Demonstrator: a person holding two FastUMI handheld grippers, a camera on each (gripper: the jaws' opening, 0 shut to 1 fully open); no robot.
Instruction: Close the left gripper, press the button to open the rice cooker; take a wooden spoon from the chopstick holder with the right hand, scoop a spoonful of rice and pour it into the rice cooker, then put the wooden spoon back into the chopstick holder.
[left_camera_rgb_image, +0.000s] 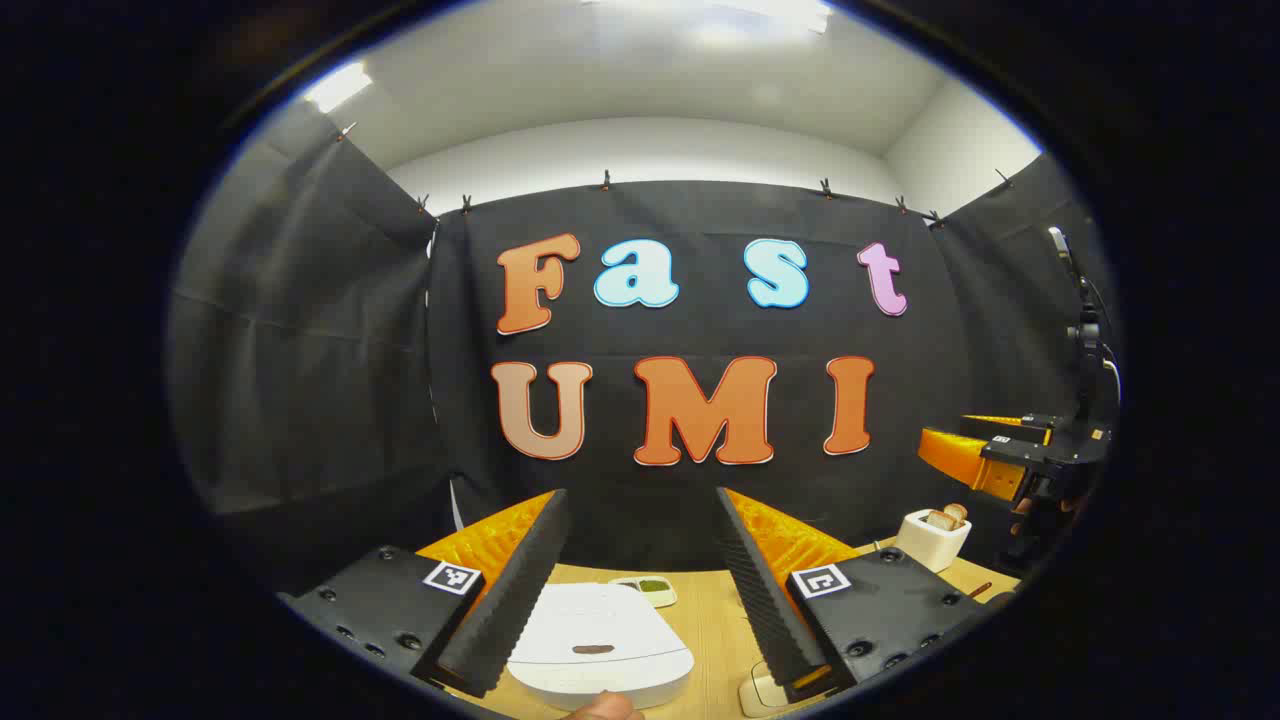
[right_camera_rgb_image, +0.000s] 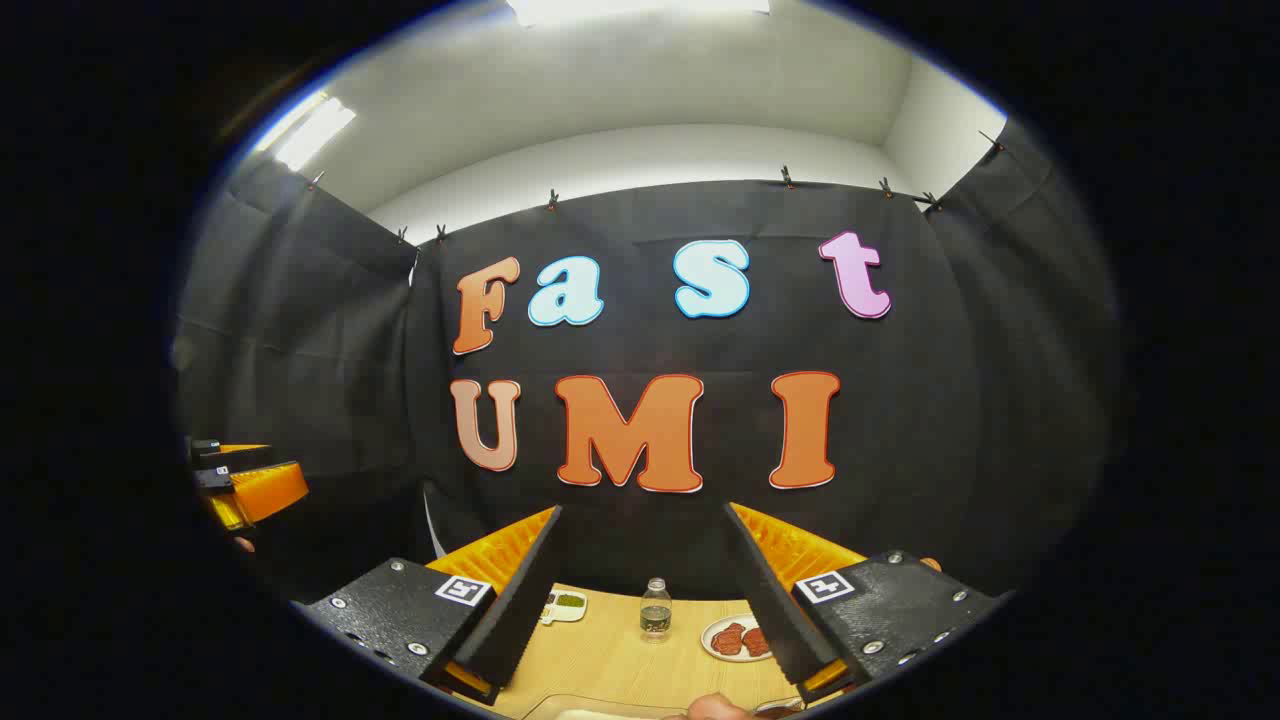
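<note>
The white rice cooker (left_camera_rgb_image: 600, 645) sits on the wooden table with its lid down, low between the fingers of my left gripper (left_camera_rgb_image: 640, 492), which is open and holds nothing. A small brown button (left_camera_rgb_image: 592, 650) shows on the lid. To the right stands the white chopstick holder (left_camera_rgb_image: 932, 540) with wooden spoon handles (left_camera_rgb_image: 947, 517) sticking out of it. My right gripper (left_camera_rgb_image: 975, 440) hovers above and to the right of the holder. In the right gripper view, my right gripper (right_camera_rgb_image: 642, 508) is open and empty above the table, and my left gripper (right_camera_rgb_image: 255, 480) shows at the far left.
A small dish of green stuff (left_camera_rgb_image: 650, 590) lies behind the cooker. A clear bottle (right_camera_rgb_image: 655, 608) and a plate of red meat slices (right_camera_rgb_image: 735, 638) stand on the table (right_camera_rgb_image: 610, 650). A cream object (left_camera_rgb_image: 762, 690) sits by the cooker's right. A fingertip (left_camera_rgb_image: 600, 708) pokes in below.
</note>
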